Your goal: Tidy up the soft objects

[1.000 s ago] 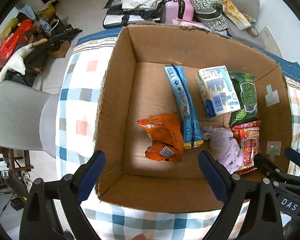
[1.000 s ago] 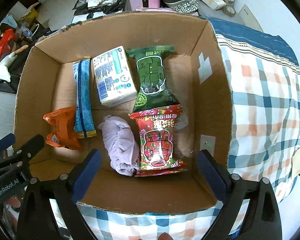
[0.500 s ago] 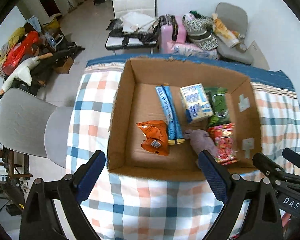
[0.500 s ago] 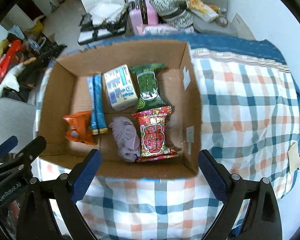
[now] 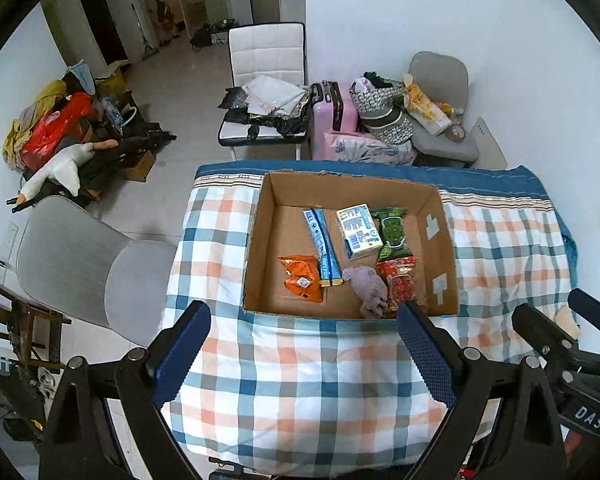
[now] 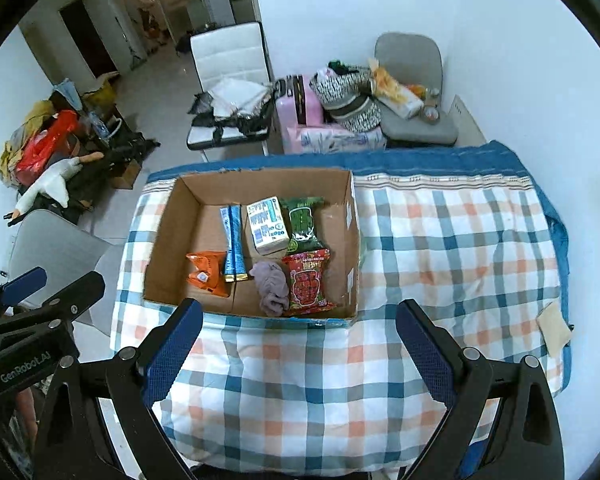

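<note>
An open cardboard box [image 5: 260, 208] [image 6: 162, 224] stands on a checked cloth. Inside lie an orange packet [image 5: 300, 278] [image 6: 206, 274], a blue packet [image 5: 323, 246] [image 6: 233, 242], a white and blue pack [image 5: 358, 232] [image 6: 267, 226], a green packet [image 5: 393, 232] [image 6: 305, 224], a red packet [image 5: 400, 284] [image 6: 308, 282] and a purple cloth [image 5: 368, 290] [image 6: 272, 286]. My left gripper [image 5: 302, 354] and right gripper [image 6: 298, 350] are both open and empty, high above the cloth, in front of the box.
The checked cloth [image 5: 320, 380] [image 6: 440, 248] covers a table. A beige pad [image 6: 554, 326] lies near its right edge. A grey chair [image 5: 80, 268] stands at the left. Beyond the table are a white chair [image 5: 266, 60], a pink suitcase [image 5: 334, 112] and a second grey chair with bags [image 5: 440, 120].
Both grippers have pulled up and back from the box. The box looks much smaller and more of the room shows. The things in the box have not moved.
</note>
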A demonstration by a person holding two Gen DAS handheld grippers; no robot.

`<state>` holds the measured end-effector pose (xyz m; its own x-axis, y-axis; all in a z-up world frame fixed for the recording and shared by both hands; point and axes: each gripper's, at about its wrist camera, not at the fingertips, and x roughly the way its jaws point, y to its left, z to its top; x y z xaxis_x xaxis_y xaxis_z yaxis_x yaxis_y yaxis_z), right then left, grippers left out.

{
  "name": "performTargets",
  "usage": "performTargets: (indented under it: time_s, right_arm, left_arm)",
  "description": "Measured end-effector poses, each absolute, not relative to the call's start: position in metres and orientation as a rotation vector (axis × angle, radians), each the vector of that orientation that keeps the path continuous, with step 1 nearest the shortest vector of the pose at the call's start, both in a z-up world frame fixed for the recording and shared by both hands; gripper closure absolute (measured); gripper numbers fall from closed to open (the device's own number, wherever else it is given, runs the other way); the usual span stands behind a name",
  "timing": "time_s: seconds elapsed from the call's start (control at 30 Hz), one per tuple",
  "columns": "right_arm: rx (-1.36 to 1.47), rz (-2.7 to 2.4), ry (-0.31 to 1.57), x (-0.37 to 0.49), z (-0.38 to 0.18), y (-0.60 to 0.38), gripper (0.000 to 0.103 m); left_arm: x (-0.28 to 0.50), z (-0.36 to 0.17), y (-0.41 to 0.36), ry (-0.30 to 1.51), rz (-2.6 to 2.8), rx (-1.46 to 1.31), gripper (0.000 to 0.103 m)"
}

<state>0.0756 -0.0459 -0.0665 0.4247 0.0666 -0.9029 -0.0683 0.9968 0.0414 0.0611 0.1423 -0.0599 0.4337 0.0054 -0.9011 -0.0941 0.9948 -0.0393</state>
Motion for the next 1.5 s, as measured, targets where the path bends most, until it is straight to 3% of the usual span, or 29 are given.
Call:
performTargets:
  time_s: [0.5, 1.5]
  right_arm:
    - [-0.016, 0.075, 1.012, 0.028, -0.001, -0.053, 0.004]
    - [-0.022, 0.044, 0.963, 0.016, 0.016, -0.062, 0.002]
  left_arm:
    - [0.025, -0.014, 0.141, 1.019, 0.083, -0.082, 0.008]
    - [0.006, 0.006, 0.135, 0.969, 0.103, -0.081, 0.008]
